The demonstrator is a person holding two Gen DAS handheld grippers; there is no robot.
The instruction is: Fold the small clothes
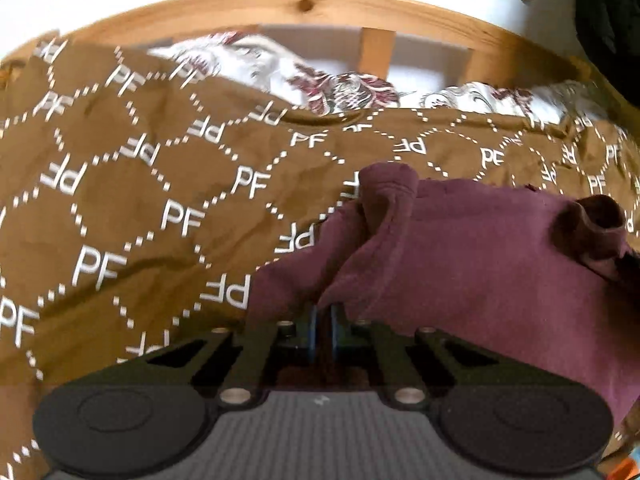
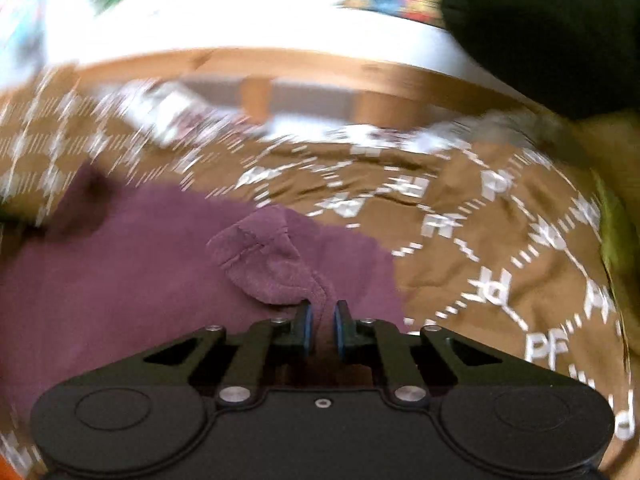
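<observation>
A small maroon garment (image 1: 472,248) lies spread on a brown bedspread printed with white "PF" letters (image 1: 132,184). My left gripper (image 1: 323,312) is shut on the garment's left edge, and a hemmed flap (image 1: 384,200) stands bunched up just beyond its fingers. In the right wrist view the same maroon garment (image 2: 132,276) fills the lower left. My right gripper (image 2: 322,316) is shut on a fold of its right edge, with a stitched corner (image 2: 264,264) puckered ahead of the pads. The right wrist view is blurred.
A pine bed frame rail (image 1: 304,12) with upright slats runs across the back, a white wall behind it. A white pillow with dark red floral print (image 1: 280,68) lies under the rail. Something dark (image 2: 552,28) fills the upper right. A yellow-green cloth (image 2: 612,220) sits at the right edge.
</observation>
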